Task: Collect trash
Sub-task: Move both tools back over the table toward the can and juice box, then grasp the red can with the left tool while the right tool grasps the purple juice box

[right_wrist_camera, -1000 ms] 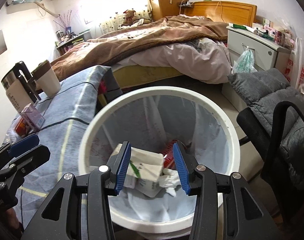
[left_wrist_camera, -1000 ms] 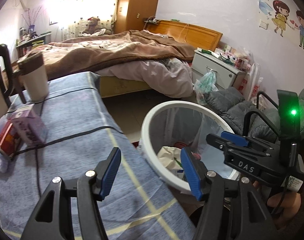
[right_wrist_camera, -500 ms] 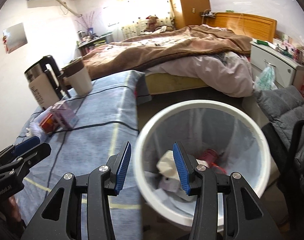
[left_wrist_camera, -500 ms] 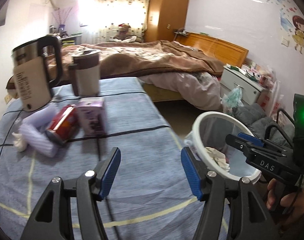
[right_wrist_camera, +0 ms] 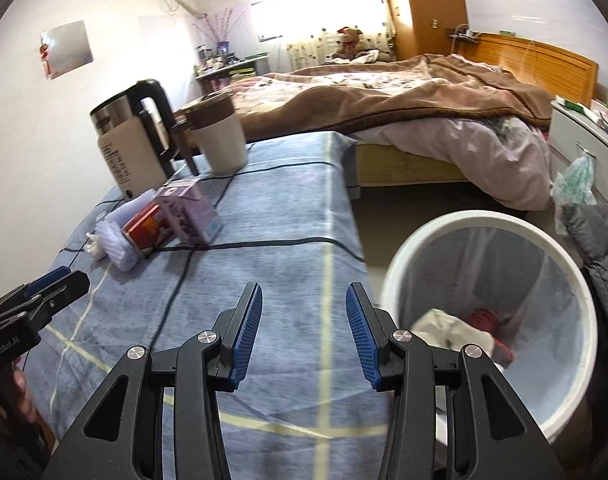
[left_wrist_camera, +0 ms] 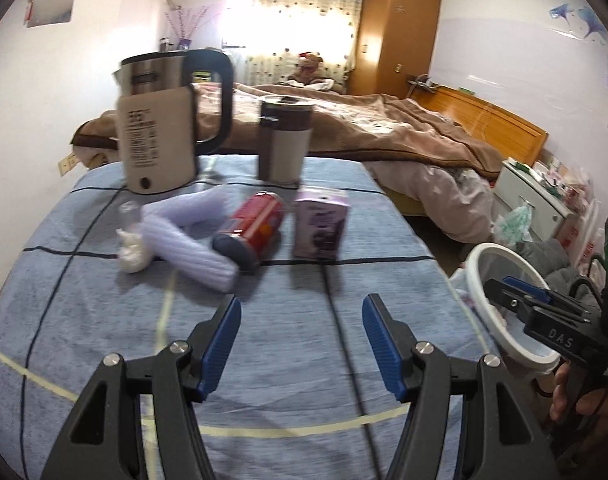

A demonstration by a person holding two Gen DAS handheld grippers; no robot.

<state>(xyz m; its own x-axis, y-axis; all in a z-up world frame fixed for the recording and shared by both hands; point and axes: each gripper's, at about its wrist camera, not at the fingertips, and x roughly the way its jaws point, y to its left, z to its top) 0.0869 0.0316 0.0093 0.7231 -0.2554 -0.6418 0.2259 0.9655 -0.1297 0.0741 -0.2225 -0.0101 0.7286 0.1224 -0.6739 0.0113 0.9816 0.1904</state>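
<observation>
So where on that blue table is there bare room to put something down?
The near half of the table is bare, from the front edge up to the purple carton and red can. The strip along the bin side is also free. The far left corner is crowded: kettle, mug, rolled cloth.

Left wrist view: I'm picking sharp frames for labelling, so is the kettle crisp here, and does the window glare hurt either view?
Left wrist view: the kettle and red can are smeared by motion blur; the window is blown out white. Right wrist view: sharper, the kettle reads clearly, but the window glares too, and fisheye bends the edges.
</observation>
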